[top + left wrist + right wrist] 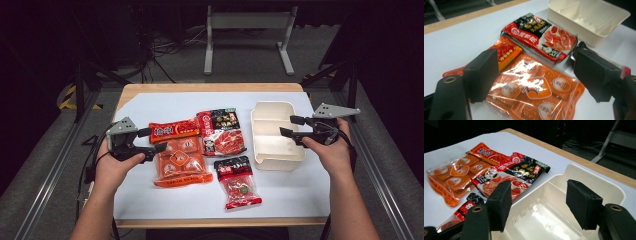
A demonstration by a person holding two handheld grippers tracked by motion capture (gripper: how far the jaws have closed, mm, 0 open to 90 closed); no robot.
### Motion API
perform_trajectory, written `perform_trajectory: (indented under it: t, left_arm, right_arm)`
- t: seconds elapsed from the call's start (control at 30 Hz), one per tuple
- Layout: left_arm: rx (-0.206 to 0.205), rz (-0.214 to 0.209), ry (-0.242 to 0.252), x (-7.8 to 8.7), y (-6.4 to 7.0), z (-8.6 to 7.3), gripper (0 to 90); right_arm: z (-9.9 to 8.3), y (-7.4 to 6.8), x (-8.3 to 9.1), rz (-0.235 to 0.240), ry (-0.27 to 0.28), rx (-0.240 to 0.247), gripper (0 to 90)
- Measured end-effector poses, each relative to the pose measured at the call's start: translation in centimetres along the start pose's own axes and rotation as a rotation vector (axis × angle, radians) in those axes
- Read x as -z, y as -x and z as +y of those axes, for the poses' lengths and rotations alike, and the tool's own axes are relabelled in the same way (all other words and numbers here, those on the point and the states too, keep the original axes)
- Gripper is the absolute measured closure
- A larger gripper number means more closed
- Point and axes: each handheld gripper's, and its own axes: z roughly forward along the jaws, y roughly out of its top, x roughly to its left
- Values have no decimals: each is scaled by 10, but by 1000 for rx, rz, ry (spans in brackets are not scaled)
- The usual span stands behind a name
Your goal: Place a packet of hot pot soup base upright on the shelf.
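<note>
Dark floor and a grey metal frame (248,37) lie beyond the wooden tabletop (150,88), most of which is covered by a white sheet (150,200).

On the right part of the sheet stands a cream divided tray (275,150), empty, with one long compartment on its left and partitions on the right. Just left of it lies the red-and-black soup-base packet (221,131), flat, its right edge near the tray wall. Left of that, the clear orange packet of round portions (181,163) lies flat, its top edge tucked against the narrow red-orange packet (174,130), which lies crosswise above it. Nearest the front edge rests the small red packet with a black top (238,181), slightly tilted, just below the soup-base packet and close to the orange one.

The left hand-held gripper (151,140) hovers at the left edge of the orange packet, jaws spread wide and holding nothing; in the left gripper view the packet (534,90) lies between and beyond the jaws. The right hand-held gripper (287,126) hangs over the tray's right half, jaws likewise apart and empty, with the tray (596,182) beneath them in the right gripper view.
</note>
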Motion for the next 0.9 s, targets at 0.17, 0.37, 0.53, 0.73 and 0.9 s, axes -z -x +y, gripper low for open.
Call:
perform_trajectory:
  t: [0.17, 0.37, 0.53, 0.73, 0.9]
  left_arm:
    - [-4, 28, 8, -7, -2, 9, 199]
    - [-46, 45, -35, -29, -5, 21, 164]
    - [-39, 27, -42, -50, -7, 36, 186]
    - [-39, -2, -50, -70, -5, 49, 215]
    - [-38, -6, -43, -84, -1, 57, 226]
  right_arm:
    - [0, 2, 2, -3, 6, -3, 379]
    - [1, 4, 3, -1, 6, 18, 403]
    - [0, 6, 6, -23, 17, 18, 406]
    - [0, 6, 8, -44, 33, 21, 397]
    - [-1, 5, 10, -65, 41, 17, 409]
